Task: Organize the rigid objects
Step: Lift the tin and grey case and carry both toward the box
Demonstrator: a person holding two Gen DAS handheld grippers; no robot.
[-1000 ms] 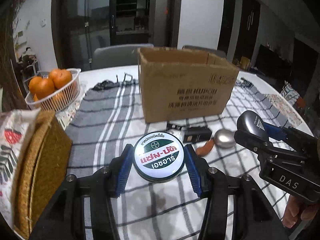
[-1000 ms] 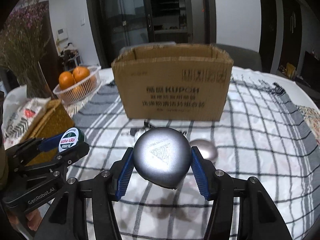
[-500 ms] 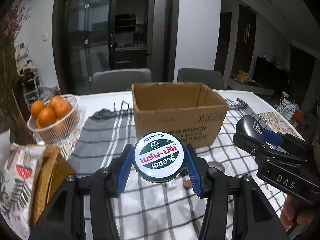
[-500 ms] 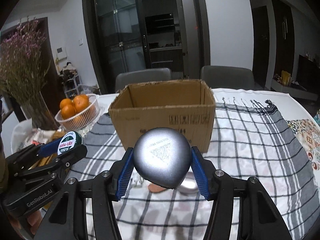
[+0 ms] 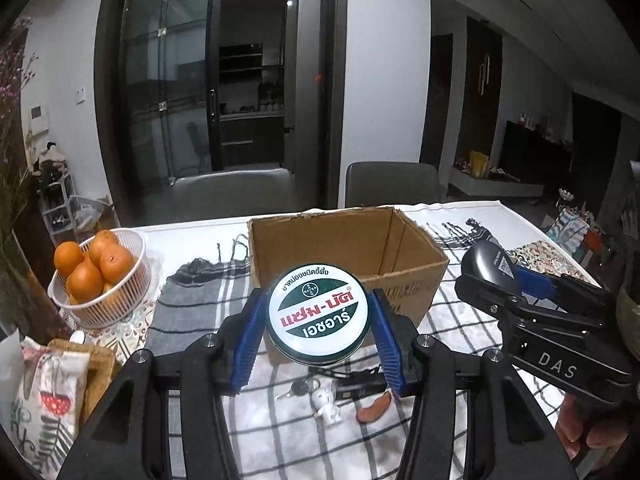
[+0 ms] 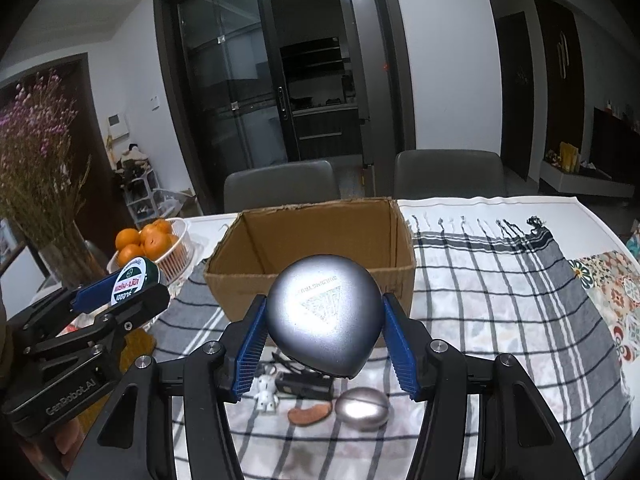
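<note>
My left gripper [image 5: 318, 340] is shut on a round green-and-white tin [image 5: 318, 314], held above the table just in front of the open cardboard box [image 5: 344, 240]. My right gripper [image 6: 324, 338] is shut on a grey teardrop-shaped case [image 6: 324, 320], also raised in front of the box [image 6: 316, 236]. Each gripper shows in the other's view: the right one [image 5: 500, 276] and the left one [image 6: 120, 292]. On the checked cloth below lie a black device [image 6: 306, 386], a white figurine keychain [image 6: 267, 394], a brown piece [image 6: 310, 414] and a silver oval [image 6: 362, 408].
A white basket of oranges [image 5: 96, 280] stands at the left. A woven item with a printed bag [image 5: 52, 384] lies at the near left. A vase of dried flowers [image 6: 44, 184] is at the far left. Two chairs [image 6: 280, 184] stand behind the table.
Both grippers have risen with their objects, so the box's open top and inside now show. The small items on the cloth lie lower in view.
</note>
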